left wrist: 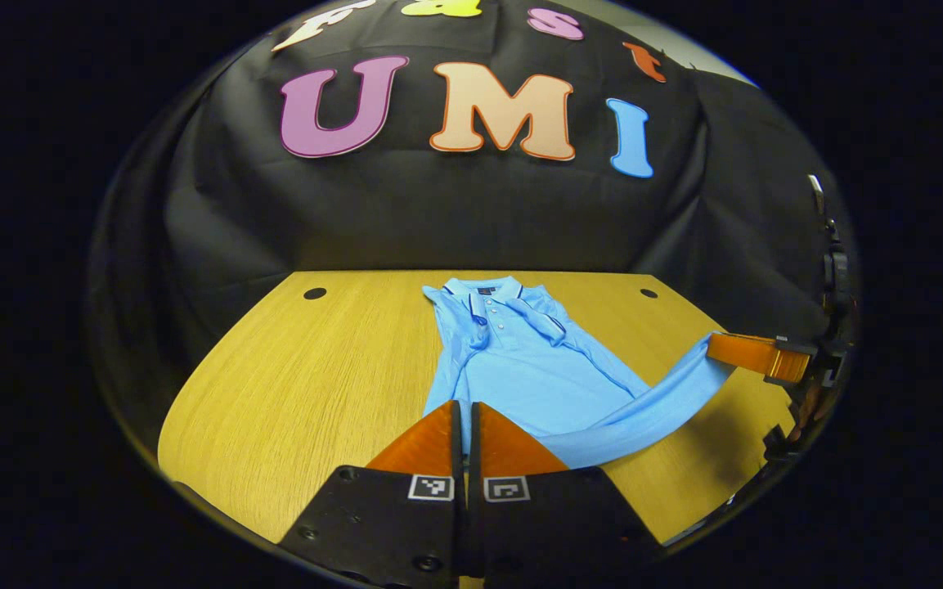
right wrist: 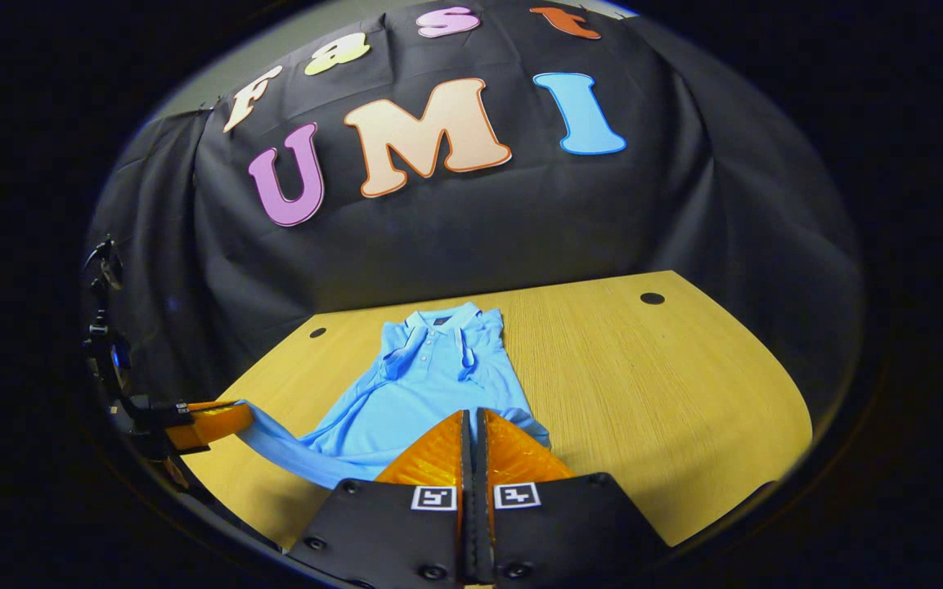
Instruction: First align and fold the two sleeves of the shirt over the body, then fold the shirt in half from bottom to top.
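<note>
With both sleeves already laid over its chest, the blue polo shirt lies collar-away on the wooden table, and the bottom-to-top fold appears to be the step in hand. In the left gripper view, the left gripper sits at 6 o'clock, its fingers pressed together on one corner of the hem; the right gripper, at 3 o'clock, pinches the other corner, which is lifted off the table so the hem hangs stretched between the two. The right gripper view shows the same from the other side: its own fingers are closed on cloth at 6 o'clock, with the other gripper at 8 o'clock. The next move likely calls for carrying both corners together toward the collar at 12 o'clock, level and evenly tensioned, so the hem lands square.
</note>
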A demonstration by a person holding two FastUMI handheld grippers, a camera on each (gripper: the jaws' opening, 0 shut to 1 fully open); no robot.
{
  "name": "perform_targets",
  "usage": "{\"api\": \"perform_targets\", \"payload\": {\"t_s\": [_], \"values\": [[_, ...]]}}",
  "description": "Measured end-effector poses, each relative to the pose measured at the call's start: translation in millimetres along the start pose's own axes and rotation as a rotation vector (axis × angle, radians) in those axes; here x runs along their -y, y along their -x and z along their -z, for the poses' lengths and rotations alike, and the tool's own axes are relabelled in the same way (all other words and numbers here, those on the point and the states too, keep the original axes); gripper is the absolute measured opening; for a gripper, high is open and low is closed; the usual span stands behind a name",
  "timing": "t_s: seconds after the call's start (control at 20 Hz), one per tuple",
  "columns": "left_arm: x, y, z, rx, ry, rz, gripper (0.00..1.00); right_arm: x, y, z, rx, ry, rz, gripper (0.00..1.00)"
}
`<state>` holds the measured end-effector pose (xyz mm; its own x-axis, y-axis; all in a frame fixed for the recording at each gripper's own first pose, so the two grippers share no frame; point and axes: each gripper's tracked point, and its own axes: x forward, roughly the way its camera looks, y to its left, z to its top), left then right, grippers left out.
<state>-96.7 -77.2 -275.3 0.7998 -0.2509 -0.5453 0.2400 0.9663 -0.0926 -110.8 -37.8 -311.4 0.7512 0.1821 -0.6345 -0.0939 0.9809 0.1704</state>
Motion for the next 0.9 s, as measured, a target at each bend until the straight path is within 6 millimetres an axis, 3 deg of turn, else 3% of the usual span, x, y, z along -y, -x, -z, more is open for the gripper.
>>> {"api": "perform_targets", "payload": {"t_s": [0.25,0.5,0.7,0.9], "values": [[-22.3,-45.7,-37.7,0.010,0.015,-0.045,0.00,-2.8,-50.3,-35.9,0.021,-0.010,-0.018,0.02],[-27.9,-93.4,-69.1,0.021,-0.013,-0.045,0.00,-7.3,-108.1,-69.3,0.050,0.014,-0.021,0.02],[-34.1,-133.5,-88.6,0.026,-0.025,-0.055,0.00,-8.2,-153.0,-90.2,0.069,0.025,-0.026,0.02],[-43.3,-177.9,-103.1,0.024,-0.013,-0.070,0.00,0.3,-196.1,-99.0,0.074,0.032,-0.014,0.02]]}}
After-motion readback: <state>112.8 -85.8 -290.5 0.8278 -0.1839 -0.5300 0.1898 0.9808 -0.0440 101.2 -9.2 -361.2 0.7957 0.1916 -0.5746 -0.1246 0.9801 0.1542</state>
